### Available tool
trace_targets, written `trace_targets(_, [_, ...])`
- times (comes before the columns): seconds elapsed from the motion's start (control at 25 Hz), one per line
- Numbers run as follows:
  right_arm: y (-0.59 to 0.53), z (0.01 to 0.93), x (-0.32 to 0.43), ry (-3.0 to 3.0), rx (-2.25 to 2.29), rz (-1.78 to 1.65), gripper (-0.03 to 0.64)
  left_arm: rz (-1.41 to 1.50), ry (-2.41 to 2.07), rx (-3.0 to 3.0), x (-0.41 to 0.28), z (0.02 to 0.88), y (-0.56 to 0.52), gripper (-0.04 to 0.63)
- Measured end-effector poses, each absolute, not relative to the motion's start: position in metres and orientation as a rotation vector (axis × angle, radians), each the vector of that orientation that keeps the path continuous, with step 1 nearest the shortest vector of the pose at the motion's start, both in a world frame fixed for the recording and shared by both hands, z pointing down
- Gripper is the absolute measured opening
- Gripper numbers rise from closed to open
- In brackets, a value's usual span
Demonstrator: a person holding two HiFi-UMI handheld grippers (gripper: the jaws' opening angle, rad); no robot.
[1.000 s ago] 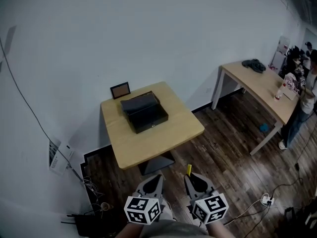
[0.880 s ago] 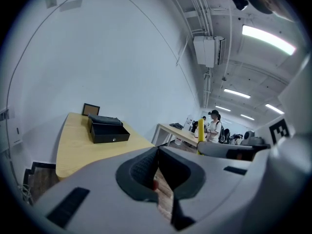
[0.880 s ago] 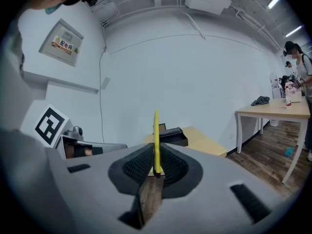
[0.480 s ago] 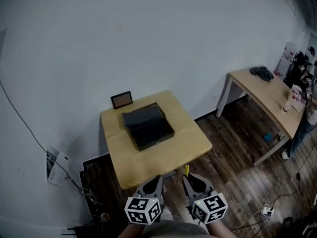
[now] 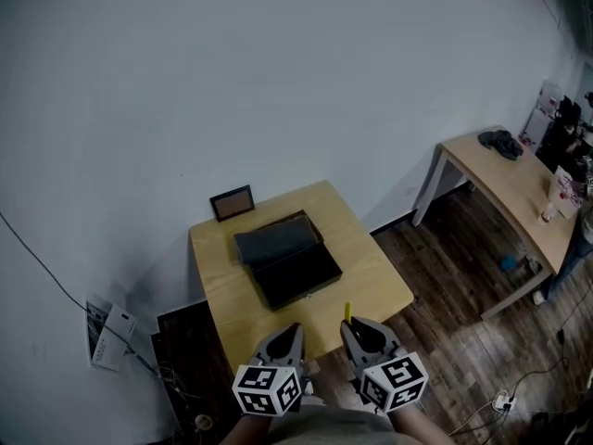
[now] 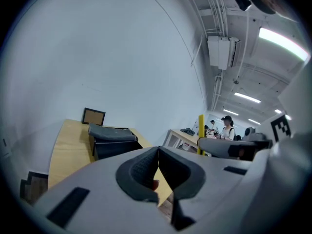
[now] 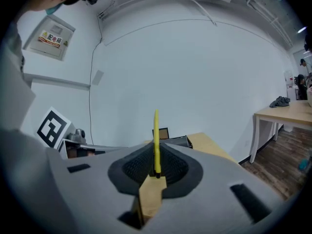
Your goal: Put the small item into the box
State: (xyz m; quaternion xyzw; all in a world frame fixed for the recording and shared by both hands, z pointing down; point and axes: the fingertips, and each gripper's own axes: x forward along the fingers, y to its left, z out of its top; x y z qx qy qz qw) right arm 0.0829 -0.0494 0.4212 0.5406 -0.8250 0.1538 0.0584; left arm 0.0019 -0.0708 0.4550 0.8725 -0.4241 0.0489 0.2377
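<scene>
The thin yellow stick [image 7: 156, 135], likely light, stiff and apt to pivot, stands pinched by its lower end in the jaws of the right gripper [image 7: 156, 172], well short of the open box [image 5: 295, 269] on the surface [image 5: 375, 281], while the left gripper [image 6: 157, 167] has its jaws pressed together on nothing.

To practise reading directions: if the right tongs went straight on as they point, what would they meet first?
Probably the black box on the table, though depth is unclear.
</scene>
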Motion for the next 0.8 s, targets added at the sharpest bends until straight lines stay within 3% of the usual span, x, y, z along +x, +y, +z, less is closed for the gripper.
trace_targets(0.8, [-0.185, 0.459, 0.052, -2.46, 1.493, 0.465, 0.034, 0.157, -1.225, 2.28, -0.044, 0.486, -0.171, 0.003])
